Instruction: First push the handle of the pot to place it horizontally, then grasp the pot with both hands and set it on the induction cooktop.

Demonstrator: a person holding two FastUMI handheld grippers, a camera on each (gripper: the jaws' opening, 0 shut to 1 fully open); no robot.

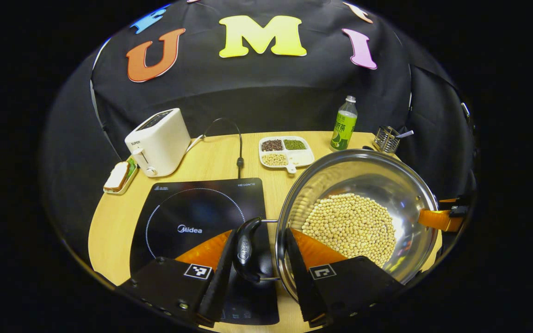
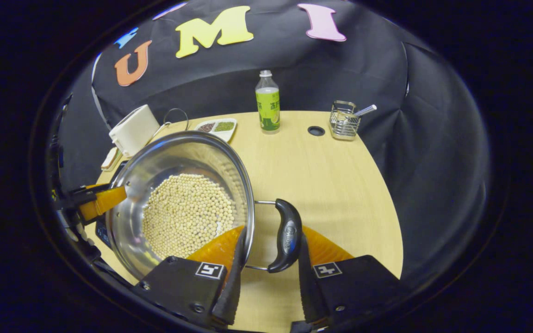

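1. The pot (image 1: 356, 217) is sitting, or perhaps hanging just above, the right part of the bench (image 1: 211, 162), partly beside the induction cooktop (image 1: 192, 222); I cannot tell whether its base is touching the wood.
2. It is a wide steel pot carrying a layer of pale beans (image 1: 350, 229), so it is probably fairly heavy, and the load is likely to be sliding if the pot is tilting.
3. The polished wall is looking slippery; the two side handles are the sensible places to be gripping.
4. The left tongs (image 1: 257, 259) are standing around the left handle (image 1: 244, 249), one finger against the pot's rim side and one outside; whether both are pressing is unclear.
5. The right tongs (image 2: 269, 259) are bracketing the right handle (image 2: 286, 240) likewise, narrowly parted, contact uncertain.
6. Both handles are lying level, so lifting evenly is what the next move is calling for.
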